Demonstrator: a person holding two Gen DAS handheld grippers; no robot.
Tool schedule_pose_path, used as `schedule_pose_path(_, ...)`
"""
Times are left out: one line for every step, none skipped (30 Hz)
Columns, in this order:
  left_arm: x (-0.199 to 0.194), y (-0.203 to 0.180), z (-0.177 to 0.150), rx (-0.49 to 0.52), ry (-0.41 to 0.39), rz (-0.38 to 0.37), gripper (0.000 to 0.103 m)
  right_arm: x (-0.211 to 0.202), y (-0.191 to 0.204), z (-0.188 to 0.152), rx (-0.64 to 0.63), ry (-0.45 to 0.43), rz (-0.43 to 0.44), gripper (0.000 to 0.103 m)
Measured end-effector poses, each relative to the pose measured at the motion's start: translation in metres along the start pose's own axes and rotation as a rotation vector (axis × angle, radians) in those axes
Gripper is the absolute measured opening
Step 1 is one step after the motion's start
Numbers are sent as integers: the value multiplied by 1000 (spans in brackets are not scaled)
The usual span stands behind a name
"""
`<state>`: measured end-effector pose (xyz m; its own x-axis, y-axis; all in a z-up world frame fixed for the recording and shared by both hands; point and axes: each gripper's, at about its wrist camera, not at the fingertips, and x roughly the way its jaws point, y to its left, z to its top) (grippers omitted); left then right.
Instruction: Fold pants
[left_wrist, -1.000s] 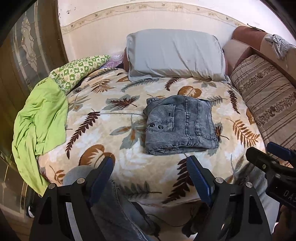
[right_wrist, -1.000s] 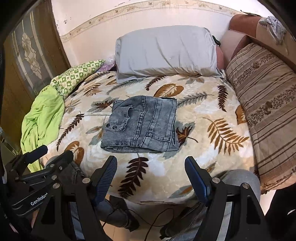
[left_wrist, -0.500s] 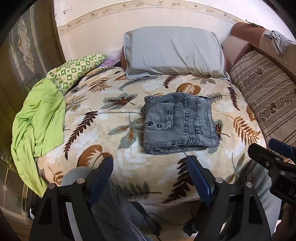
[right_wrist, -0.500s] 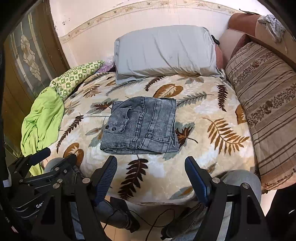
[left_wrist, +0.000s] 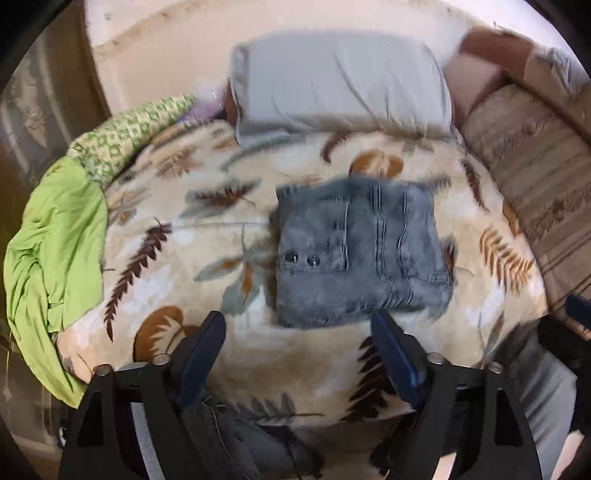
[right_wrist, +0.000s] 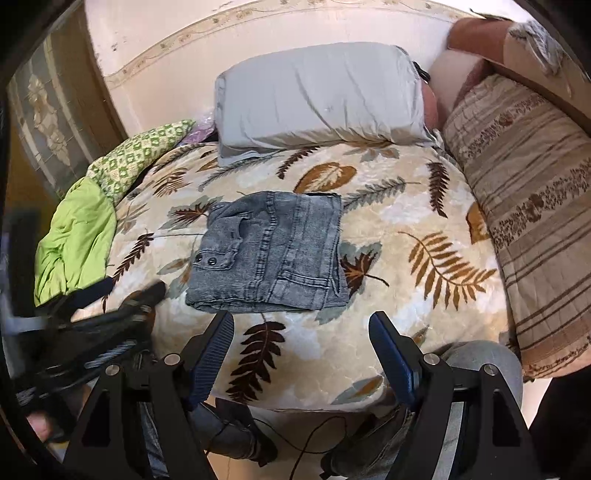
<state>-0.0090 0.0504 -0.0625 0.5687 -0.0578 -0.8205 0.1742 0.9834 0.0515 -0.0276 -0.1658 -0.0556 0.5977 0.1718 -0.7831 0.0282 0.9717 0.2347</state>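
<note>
The left gripper (left_wrist: 297, 334) has its blue-padded fingers (left_wrist: 201, 343) spread wide with nothing between them, and it hangs over the near edge of the bed, short of the cloth. The right gripper (right_wrist: 301, 332) is the same: fingers (right_wrist: 212, 345) wide apart, empty, held just in front of the bed's edge. Neither touches anything.

Just beyond both sets of fingers lie the pants (right_wrist: 267, 254), grey washed denim, already brought down to a compact, roughly square bundle with the two waist buttons facing up on its left part and the stacked layers showing along the near edge. The bundle sits near the middle of the bed (right_wrist: 406, 206), on the leaf-patterned blanket, well apart from the grey pillow (right_wrist: 321, 96) at the head, the green cloth (right_wrist: 74, 240) hanging off the left side and the striped cushion (right_wrist: 528, 184) on the right.

Judged from how things lie, the folding itself looks finished or nearly so, and the step in hand is the release and check. If anything remains, the next move calls for only a light press or a nudge at the near edge to square the layers, without dragging the top fold open. The left wrist view is blurred, so fine detail of the folds there cannot be told.
</note>
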Motion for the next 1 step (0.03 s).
schedule_pose_path(1,4,0,-14,-14,-3,79,1,-3,-1,7,4,6,77)
